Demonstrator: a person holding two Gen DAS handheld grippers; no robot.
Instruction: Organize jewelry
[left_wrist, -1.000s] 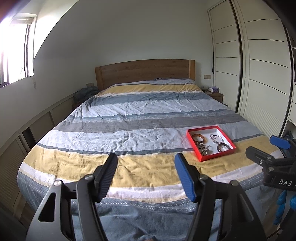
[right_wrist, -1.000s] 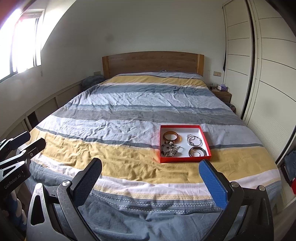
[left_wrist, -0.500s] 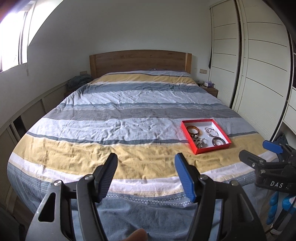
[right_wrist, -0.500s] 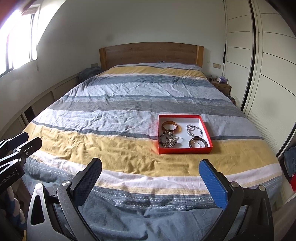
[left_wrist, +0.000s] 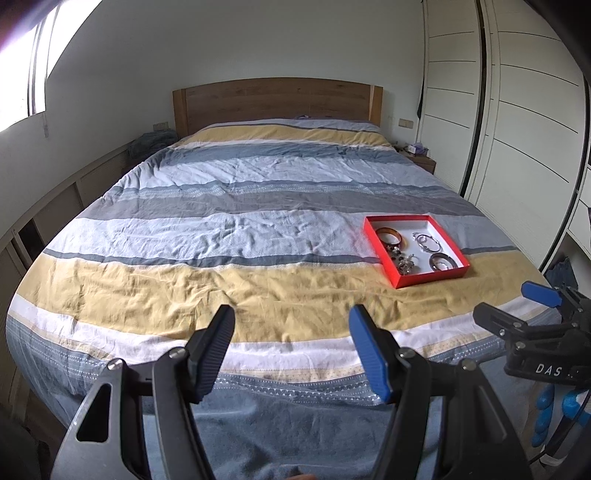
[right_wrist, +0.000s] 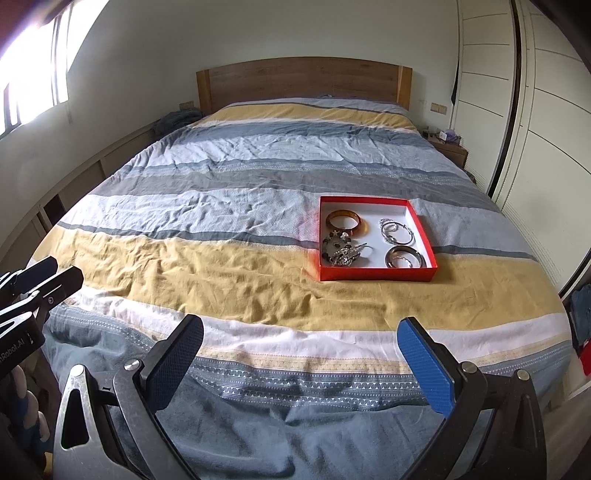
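Striped bed (right_wrist: 221, 229), seen from its foot. Left of the box: left gripper (left_wrist: 291, 347), fingers apart, holding nothing, over the foot edge. Nearer the box, at the same edge: right gripper (right_wrist: 301, 354), fingers wide apart, likewise holding nothing. On the yellow stripe toward the bed's right side: red box (right_wrist: 376, 274), open-topped. Inside, left to right: amber bangle (right_wrist: 343, 221) at the back, tangled dark pieces (right_wrist: 341, 253) in front, possibly brooches or chains; then thin silver rings (right_wrist: 397, 230) behind a thick silver bangle (right_wrist: 403, 257). No jewelry loose on the covers. Could fit a sorted box or one yet to be sorted.
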